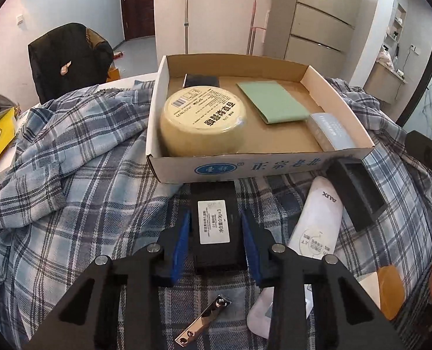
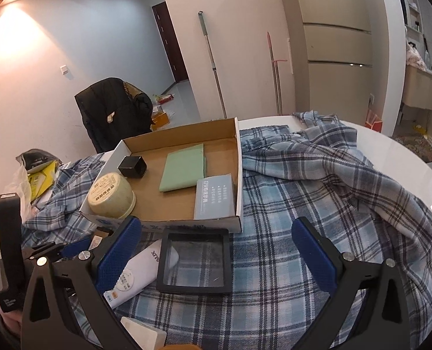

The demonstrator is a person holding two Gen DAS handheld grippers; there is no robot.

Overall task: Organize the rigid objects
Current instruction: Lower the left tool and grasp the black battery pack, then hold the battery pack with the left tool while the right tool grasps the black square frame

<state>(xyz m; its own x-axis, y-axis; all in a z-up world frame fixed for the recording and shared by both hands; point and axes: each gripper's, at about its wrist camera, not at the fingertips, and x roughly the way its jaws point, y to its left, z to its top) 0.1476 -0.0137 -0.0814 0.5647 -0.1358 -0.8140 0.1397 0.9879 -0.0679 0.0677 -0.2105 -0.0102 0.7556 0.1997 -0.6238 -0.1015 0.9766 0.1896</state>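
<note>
Black box [image 1: 214, 227] just beside tray edge [image 1: 245, 167]

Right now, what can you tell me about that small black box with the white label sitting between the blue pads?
The small black box is a matte black rectangular carton with a white printed label on its top face. It lies flat on the blue plaid cloth, just in front of the cardboard tray. The left gripper brackets it, blue pads against its two long sides, seemingly gripping it. It is not in the tray yet.

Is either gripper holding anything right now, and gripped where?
The left gripper clamps the black box by its two long sides. The right gripper is open, holding nothing.
</note>
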